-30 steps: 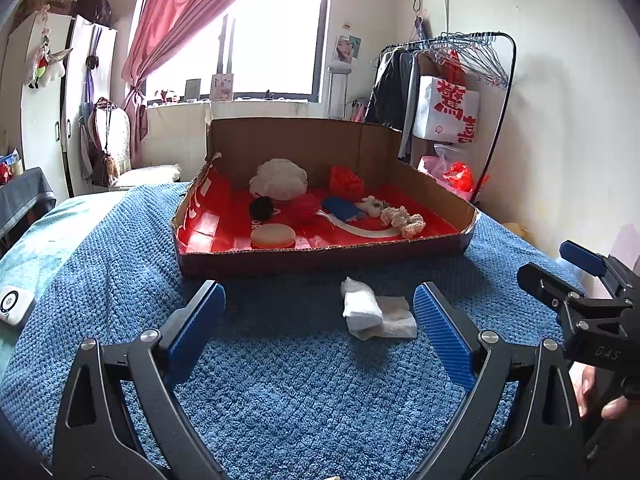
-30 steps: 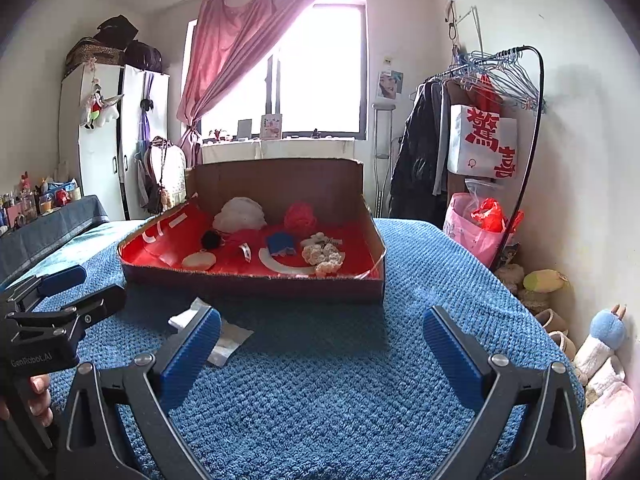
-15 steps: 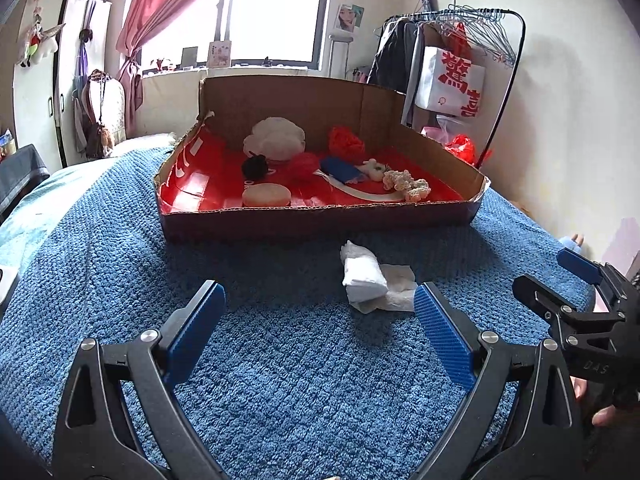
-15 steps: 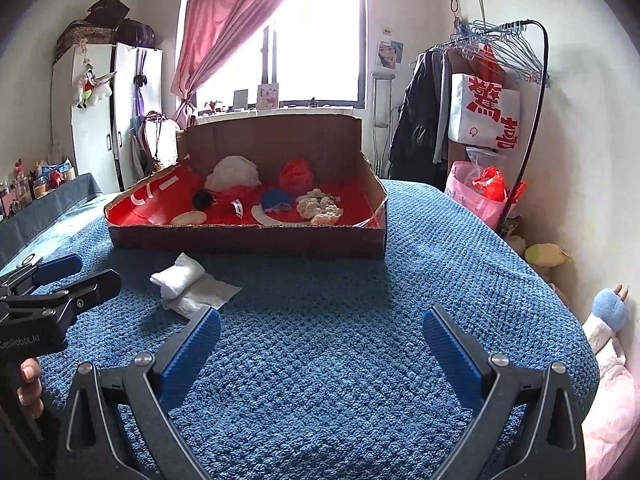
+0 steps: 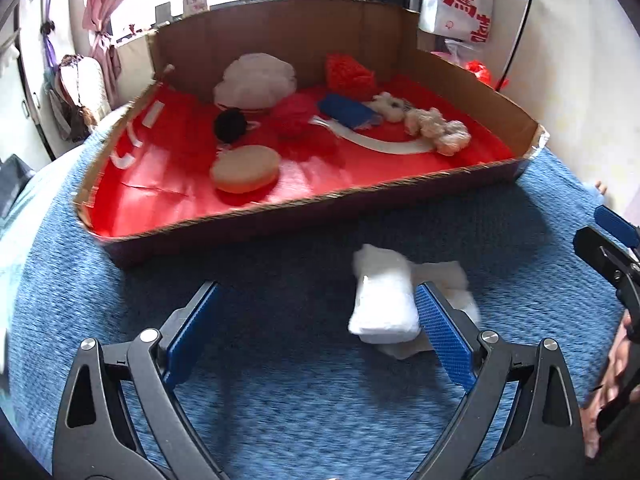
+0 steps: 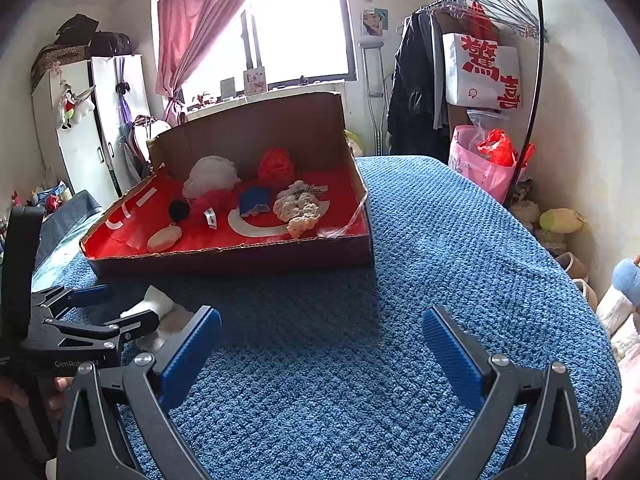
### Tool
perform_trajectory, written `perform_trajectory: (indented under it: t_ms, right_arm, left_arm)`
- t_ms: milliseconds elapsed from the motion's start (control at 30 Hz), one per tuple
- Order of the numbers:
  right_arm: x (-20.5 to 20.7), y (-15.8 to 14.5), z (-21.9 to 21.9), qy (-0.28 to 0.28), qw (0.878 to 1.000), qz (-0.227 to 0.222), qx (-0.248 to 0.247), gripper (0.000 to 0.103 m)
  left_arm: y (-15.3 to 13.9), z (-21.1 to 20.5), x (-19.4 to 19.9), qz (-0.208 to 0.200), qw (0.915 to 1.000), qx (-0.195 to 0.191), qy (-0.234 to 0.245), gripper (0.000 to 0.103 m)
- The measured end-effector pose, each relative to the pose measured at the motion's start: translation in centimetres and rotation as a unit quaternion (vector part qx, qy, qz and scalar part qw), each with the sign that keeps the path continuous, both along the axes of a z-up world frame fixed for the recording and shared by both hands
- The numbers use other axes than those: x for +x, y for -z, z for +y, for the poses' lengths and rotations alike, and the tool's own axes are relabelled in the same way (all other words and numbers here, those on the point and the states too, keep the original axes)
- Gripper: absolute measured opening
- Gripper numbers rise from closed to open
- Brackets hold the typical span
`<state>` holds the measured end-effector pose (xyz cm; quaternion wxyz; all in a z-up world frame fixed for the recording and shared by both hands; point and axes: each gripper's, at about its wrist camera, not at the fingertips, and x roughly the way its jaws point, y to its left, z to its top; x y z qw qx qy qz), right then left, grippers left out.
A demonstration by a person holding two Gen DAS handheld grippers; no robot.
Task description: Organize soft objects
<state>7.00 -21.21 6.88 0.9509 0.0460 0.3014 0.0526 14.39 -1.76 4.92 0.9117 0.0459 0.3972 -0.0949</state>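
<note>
Both wrist views face cardboard box (image 5: 304, 216) closely.

Blown-out window (image 6: 296, 28) backlight, slight motion blur, fisheye-curved dark corners.

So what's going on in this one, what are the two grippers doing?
A person holds a gripper in each hand over a blue blanket. The left gripper is open and down by a folded white cloth, which lies on the blanket in front of a cardboard box; one pad is right beside it, nothing gripped yet. The right gripper is open and empty. The box already holds several soft things.
</note>
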Motion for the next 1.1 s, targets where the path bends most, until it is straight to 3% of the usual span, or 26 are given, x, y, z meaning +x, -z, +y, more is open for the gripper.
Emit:
perform_trajectory:
  t_ms: [133, 267, 367, 667, 900, 967, 1033, 1100]
  right_arm:
    - [1.0, 0.5, 1.1, -0.025, 1.000, 0.016, -0.002, 0.103]
    - [2.2, 0.9, 2.8, -0.086, 0.995, 0.040, 0.012, 0.103]
    - [3.4, 1.3, 4.5, -0.157, 0.985, 0.069, 0.028, 0.103]
    - [4.9, 2.1, 8.1, -0.272, 0.956, 0.107, -0.027, 0.101]
    - [6.2, 3.0, 9.2, -0.324, 0.936, 0.132, -0.031, 0.090]
    - [6.1, 2.9, 9.5, -0.336, 0.933, 0.124, -0.030, 0.071]
    - [6.2, 3.1, 10.0, -0.346, 0.929, 0.125, -0.033, 0.062]
    - [6.3, 3.1, 10.1, -0.352, 0.928, 0.124, -0.025, 0.046]
  left_arm:
    - [-0.3, 3.1, 0.2, -0.010, 0.9995, 0.007, -0.030, 0.097]
    - [-0.7, 4.4, 0.1, 0.002, 0.9997, -0.022, -0.009, 0.097]
    - [-0.5, 4.0, 0.5, 0.010, 0.9996, -0.023, 0.014, 0.097]
    - [0.2, 2.0, 1.2, 0.027, 0.9971, -0.025, 0.067, 0.095]
    - [0.8, 1.0, 1.5, 0.046, 0.9922, -0.049, 0.105, 0.059]
    - [0.8, 1.0, 1.5, 0.047, 0.9910, -0.057, 0.112, 0.043]
    - [0.8, 1.2, 1.6, 0.050, 0.9894, -0.071, 0.116, 0.030]
    - [0.7, 1.4, 1.5, 0.048, 0.9886, -0.081, 0.118, 0.025]
